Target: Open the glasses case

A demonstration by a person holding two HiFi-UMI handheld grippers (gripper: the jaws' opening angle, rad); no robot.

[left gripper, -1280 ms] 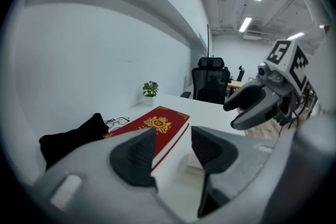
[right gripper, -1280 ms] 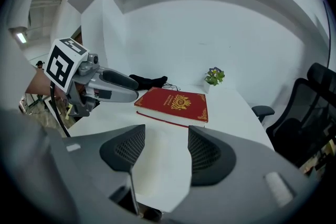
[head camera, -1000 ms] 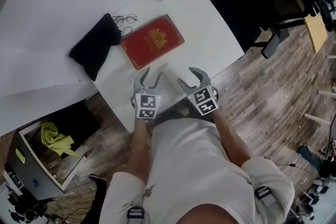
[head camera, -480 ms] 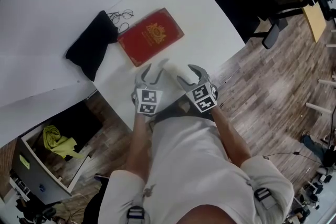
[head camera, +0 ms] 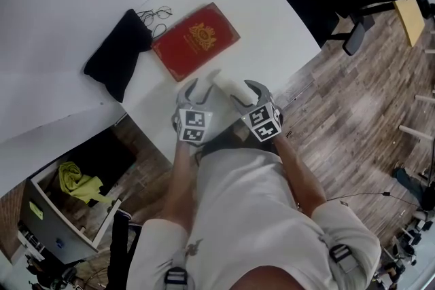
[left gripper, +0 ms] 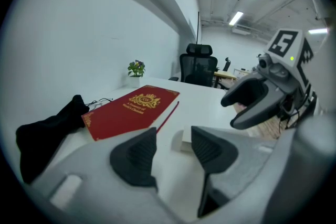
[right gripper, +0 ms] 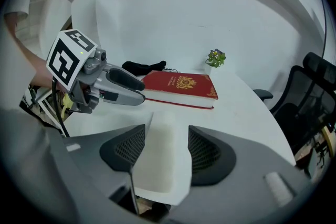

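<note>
1. The left gripper (head camera: 196, 90), low in the middle, is open and empty. It should pinch the lid edge and lift slowly.
2. The case (head camera: 230, 85) lies just right of it, near the table edge.
3. The right gripper (head camera: 249, 94) squeezes the case. It should hold firm.
4. Upper left lie a cloth (head camera: 115, 59), glasses (head camera: 155, 13) and a book (head camera: 196, 39), all well away.
</note>
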